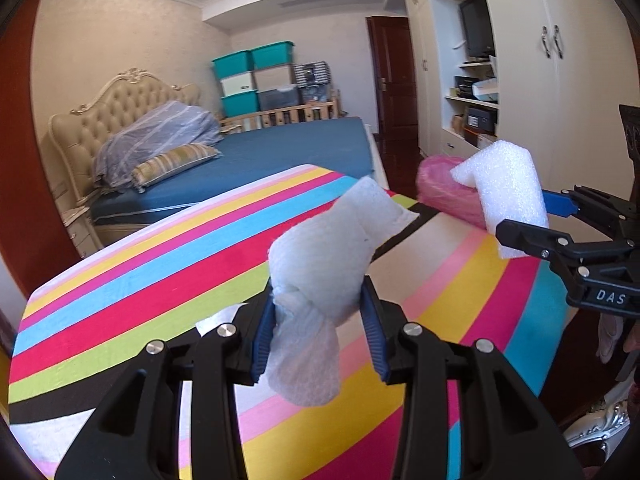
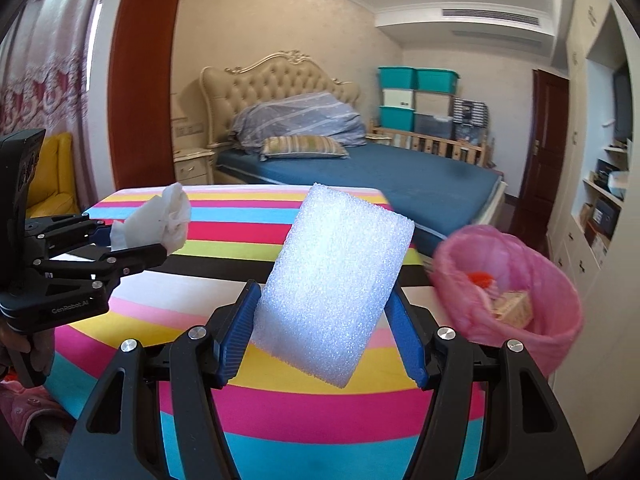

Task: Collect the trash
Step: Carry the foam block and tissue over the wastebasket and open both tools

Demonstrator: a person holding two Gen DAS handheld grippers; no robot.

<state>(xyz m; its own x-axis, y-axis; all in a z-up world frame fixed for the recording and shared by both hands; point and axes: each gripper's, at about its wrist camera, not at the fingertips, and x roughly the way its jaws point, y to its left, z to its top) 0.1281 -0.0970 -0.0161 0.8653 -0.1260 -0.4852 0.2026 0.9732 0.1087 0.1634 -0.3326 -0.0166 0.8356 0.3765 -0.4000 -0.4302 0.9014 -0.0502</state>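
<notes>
My left gripper (image 1: 320,332) is shut on a crumpled white paper tissue (image 1: 320,264) and holds it above the striped table (image 1: 140,292). It also shows in the right wrist view (image 2: 132,244), with the tissue (image 2: 164,220) at the left. My right gripper (image 2: 320,336) is shut on a white foam block (image 2: 336,288) above the table (image 2: 280,412). In the left wrist view the right gripper (image 1: 532,224) holds the foam block (image 1: 504,196) at the right. A bin with a pink bag (image 2: 516,300) stands just right of the table, with scraps inside; it also shows in the left wrist view (image 1: 444,188).
A bed with a blue sheet (image 2: 420,184) stands behind the table. White wardrobes and shelves (image 1: 520,60) line the right wall. A dark chair back (image 1: 632,140) is at the far right. Teal storage boxes (image 1: 256,76) are stacked at the back.
</notes>
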